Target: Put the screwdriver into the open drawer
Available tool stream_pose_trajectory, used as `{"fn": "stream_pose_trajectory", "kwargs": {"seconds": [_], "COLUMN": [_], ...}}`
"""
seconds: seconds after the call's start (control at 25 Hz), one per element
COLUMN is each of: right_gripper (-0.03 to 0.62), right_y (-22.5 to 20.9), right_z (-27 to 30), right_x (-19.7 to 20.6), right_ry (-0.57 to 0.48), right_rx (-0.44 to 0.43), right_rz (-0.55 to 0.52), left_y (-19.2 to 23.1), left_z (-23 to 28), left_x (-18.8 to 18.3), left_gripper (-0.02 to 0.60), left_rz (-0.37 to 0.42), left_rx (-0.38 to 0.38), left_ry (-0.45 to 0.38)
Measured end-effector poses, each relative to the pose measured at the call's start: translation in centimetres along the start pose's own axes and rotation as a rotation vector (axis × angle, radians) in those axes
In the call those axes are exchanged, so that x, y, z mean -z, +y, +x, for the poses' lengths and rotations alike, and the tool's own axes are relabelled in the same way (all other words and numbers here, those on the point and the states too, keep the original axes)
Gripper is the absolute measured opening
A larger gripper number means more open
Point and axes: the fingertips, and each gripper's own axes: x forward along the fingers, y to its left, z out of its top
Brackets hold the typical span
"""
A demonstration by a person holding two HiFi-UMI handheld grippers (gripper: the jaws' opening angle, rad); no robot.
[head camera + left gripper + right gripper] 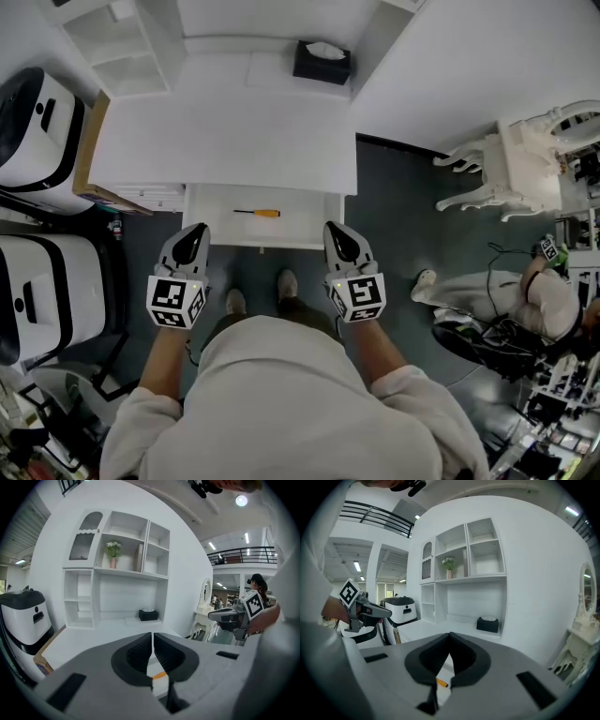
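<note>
Head view, looking steeply down: I see the white desk [225, 141] filling the middle of the frame, its open drawer [309, 230] pulled out toward the person's feet. I hold both grippers at the drawer's near edge, the left gripper [199, 229] by its left corner and the right gripper [333, 228] by its right corner. Each gripper view shows its jaws closed together with nothing gripped between them. A black tissue box [322, 62] sits at the back of the desk. The orange-handled screwdriver [258, 213] lies flat inside the drawer, a little left of centre, apart from both grippers.
</note>
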Motion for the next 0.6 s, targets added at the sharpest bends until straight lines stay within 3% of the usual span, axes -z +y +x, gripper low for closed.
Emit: {"fn": "stream_pose_trajectory", "kwargs": {"seconds": [0.6], "right_gripper": [0.003], "right_y": [0.1], "right_z": [-1.0], "right_x": [-0.5], "right_ry": [-0.008], "right_rx": [-0.022], "right_rz": [-0.023], "left_y": [-1.1], "left_z": [-0.8], "left_x": [0.0], "left_gripper": [0.018], "left_rz": [-0.005], "left_rx": [-0.016], "left_ry": [-0.007]}}
